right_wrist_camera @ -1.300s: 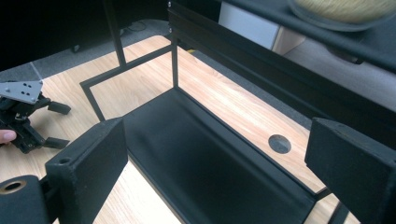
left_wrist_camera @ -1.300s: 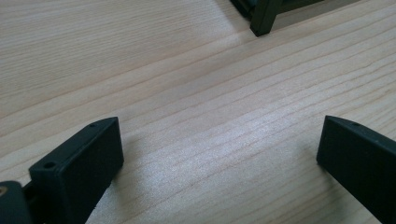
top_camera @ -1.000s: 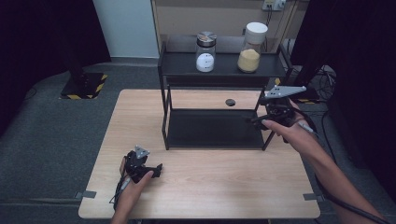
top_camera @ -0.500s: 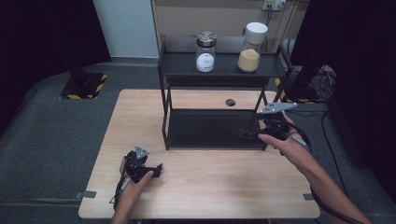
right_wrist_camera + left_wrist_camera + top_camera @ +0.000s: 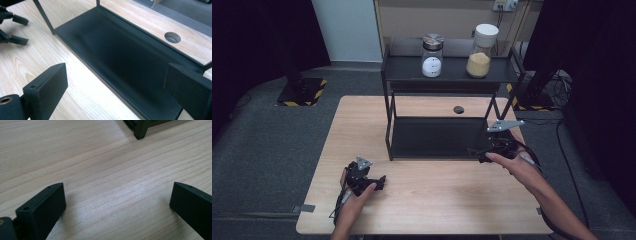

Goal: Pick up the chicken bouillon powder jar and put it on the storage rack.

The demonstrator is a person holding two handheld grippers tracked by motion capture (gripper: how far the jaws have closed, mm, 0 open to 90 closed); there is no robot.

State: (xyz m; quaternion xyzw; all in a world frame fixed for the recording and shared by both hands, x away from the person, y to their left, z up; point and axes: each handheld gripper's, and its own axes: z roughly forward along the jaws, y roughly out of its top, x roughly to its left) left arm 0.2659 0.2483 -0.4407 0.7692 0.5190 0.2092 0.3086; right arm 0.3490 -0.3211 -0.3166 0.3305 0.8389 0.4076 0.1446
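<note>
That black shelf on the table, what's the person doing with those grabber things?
A person holds a grabber in each hand. The right gripper, jaws wide open and holding nothing, hovers at the front right corner of the black shelf, by its bare lower tray. The left gripper rests on the wooden table, also open. Two jars stand on the top shelf, untouched.
</note>
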